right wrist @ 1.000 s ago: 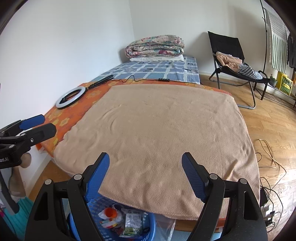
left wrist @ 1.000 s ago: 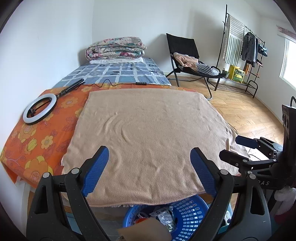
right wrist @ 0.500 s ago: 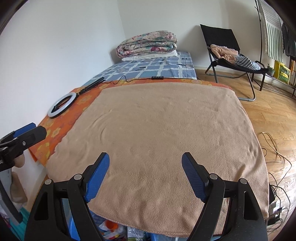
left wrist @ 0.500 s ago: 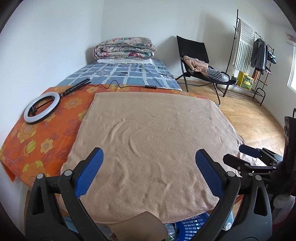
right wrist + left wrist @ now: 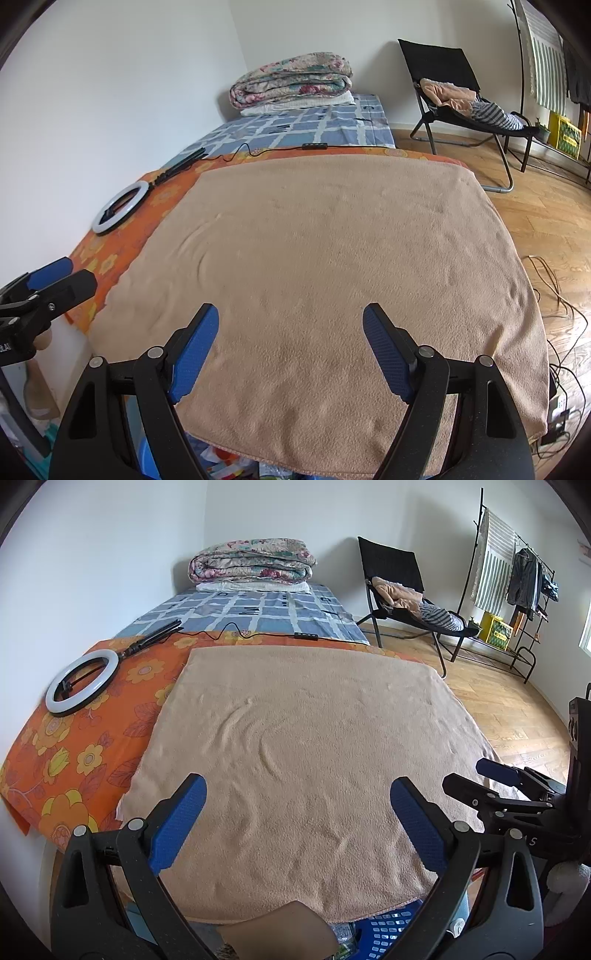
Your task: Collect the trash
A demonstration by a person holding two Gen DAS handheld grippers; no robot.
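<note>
Both sets of jaws stand wide apart and hold nothing: the left gripper (image 5: 297,827) and the right gripper (image 5: 290,350) hang side by side over the near edge of the tan fleece blanket (image 5: 306,757), which lies bare, with no litter on it that I can see. The trash itself sits below that near edge, in the blue plastic basket (image 5: 388,928) under the blanket's overhang; in the right wrist view some wrappers and bright scraps (image 5: 229,459) peep out beneath the hem, low and slightly left of the right gripper's jaws. So the task's things lie down and back from both grippers, not ahead of them. The basket shows under the left gripper's right finger and under the right gripper's left finger, which puts it between the two; neither is clearly nearer. A brown cardboard piece (image 5: 277,932) rests just below the hem in the left wrist view; its long axis I cannot tell. Collection looks about finished
</note>
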